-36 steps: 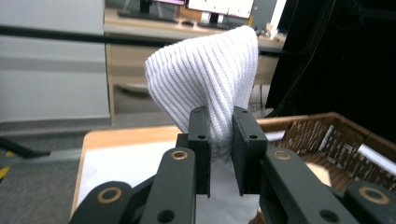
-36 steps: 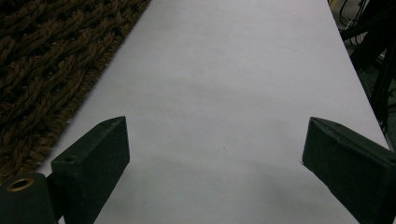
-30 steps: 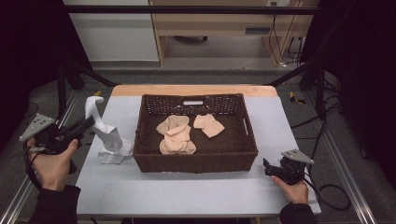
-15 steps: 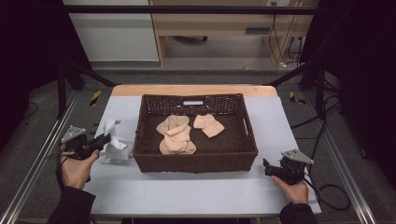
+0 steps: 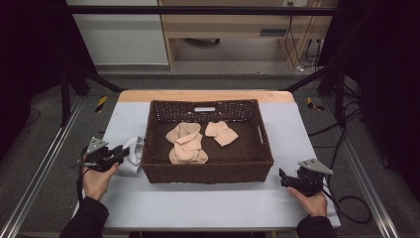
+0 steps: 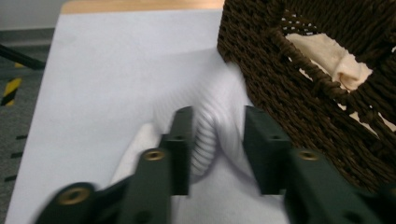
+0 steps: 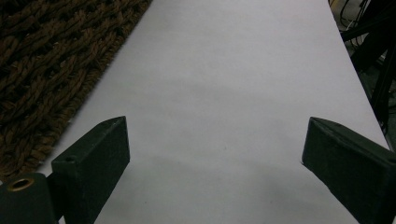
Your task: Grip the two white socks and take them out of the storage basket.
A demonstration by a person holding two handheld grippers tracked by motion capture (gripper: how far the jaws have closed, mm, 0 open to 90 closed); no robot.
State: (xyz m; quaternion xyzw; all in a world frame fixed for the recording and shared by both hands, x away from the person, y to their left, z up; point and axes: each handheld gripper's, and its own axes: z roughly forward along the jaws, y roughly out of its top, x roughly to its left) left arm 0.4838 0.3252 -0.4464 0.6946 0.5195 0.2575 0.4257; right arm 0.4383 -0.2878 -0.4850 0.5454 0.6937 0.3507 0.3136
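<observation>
A white ribbed sock (image 5: 132, 154) lies crumpled on the pale table, against the left wall of the dark wicker basket (image 5: 208, 173). My left gripper (image 5: 121, 152) is low at the sock. In the left gripper view its jaws have just been opening: the left gripper (image 6: 217, 116) stands open with the sock (image 6: 210, 135) loose between its jaws, beside the basket (image 6: 299, 102). Beige socks (image 5: 187, 144) lie inside the basket. At the table's front right, my right gripper (image 5: 283, 177) rests wide open with nothing between its jaws, and the right gripper (image 7: 212, 140) is over bare table.
A second beige piece (image 5: 221, 133) lies in the basket's back right. The basket's wall (image 7: 46, 70) runs left of my right gripper. Black frame rails run along both sides of the table (image 5: 208, 208). Cables lie on the floor at the right.
My left hand has come down from holding the white sock up. The sock now lies in a heap by the basket, and the jaws have parted. The right hand has not moved.
</observation>
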